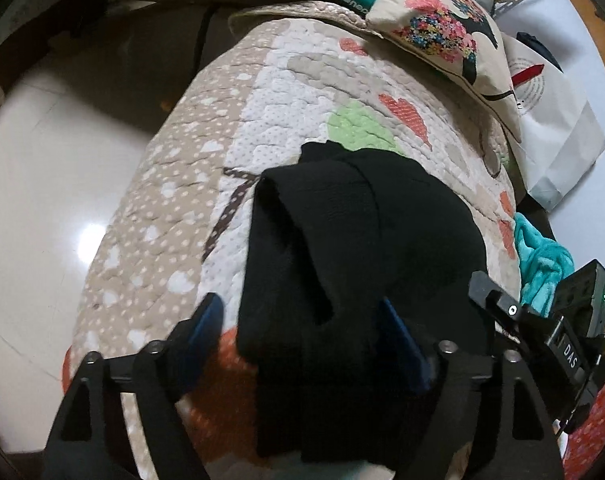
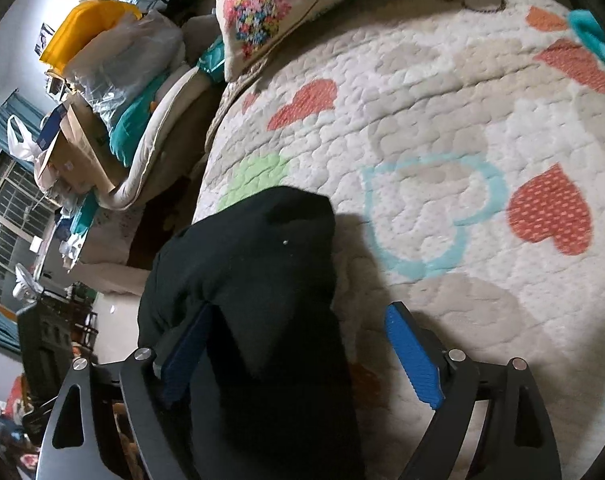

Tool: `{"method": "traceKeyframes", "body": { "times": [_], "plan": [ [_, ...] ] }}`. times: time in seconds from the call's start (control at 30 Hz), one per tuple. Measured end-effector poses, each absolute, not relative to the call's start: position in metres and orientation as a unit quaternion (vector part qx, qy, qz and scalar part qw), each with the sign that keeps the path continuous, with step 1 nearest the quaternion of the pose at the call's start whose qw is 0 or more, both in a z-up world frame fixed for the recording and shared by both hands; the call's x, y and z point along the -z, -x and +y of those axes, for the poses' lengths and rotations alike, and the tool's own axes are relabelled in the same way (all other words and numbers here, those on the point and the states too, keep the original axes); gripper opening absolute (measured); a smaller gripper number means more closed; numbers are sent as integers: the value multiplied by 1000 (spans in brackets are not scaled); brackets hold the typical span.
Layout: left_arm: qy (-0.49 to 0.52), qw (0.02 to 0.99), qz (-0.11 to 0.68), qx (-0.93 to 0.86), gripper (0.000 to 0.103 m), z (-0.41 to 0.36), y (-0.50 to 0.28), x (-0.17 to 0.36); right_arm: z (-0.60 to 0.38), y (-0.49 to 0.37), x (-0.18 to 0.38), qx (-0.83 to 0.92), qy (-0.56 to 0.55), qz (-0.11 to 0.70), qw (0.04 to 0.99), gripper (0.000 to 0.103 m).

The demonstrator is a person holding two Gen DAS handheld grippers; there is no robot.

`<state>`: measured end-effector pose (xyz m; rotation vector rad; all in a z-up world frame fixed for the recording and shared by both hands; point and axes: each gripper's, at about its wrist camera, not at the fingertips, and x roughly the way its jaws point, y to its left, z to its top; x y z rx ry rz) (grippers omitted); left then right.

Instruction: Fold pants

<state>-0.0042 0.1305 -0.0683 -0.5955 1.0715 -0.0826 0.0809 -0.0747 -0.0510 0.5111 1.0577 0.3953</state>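
The black pants (image 1: 342,264) lie folded in a thick bundle on a quilted bedspread (image 1: 174,208) with heart prints. My left gripper (image 1: 302,340) is open, its blue-padded fingers (image 1: 206,320) straddling the near end of the bundle without pinching it. In the right wrist view the pants (image 2: 262,280) lie between the open fingers of my right gripper (image 2: 302,356); the right blue pad (image 2: 410,356) is over the quilt (image 2: 442,128) and the left pad is partly hidden by cloth. The right gripper's body also shows in the left wrist view (image 1: 542,320).
A floral cushion (image 1: 450,28) lies at the bed's far end, a white paper bag (image 1: 558,128) and teal cloth (image 1: 542,256) at its right. Pale tiled floor (image 1: 42,184) lies left of the bed. Boxes, bags and a yellow bin (image 2: 90,28) are piled beyond.
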Motion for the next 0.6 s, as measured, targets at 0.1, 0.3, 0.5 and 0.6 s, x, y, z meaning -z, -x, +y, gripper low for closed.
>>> {"method": "traceKeyframes", "body": {
  "times": [0.1, 0.3, 0.5, 0.6],
  "plan": [
    [262, 829, 491, 51, 87, 123, -2, 67, -74, -83, 58, -192, -255, 492, 810, 94],
    [259, 831, 483, 92, 45, 112, -4, 57, -62, -84, 50, -232, -253, 495, 798, 60],
    [269, 835, 471, 93, 42, 112, -3, 49, -55, -80, 34, -236, -225, 480, 815, 51],
    [273, 838, 463, 96, 42, 110, -5, 43, -49, -77, 21, -233, -198, 465, 831, 51]
  ]
}}
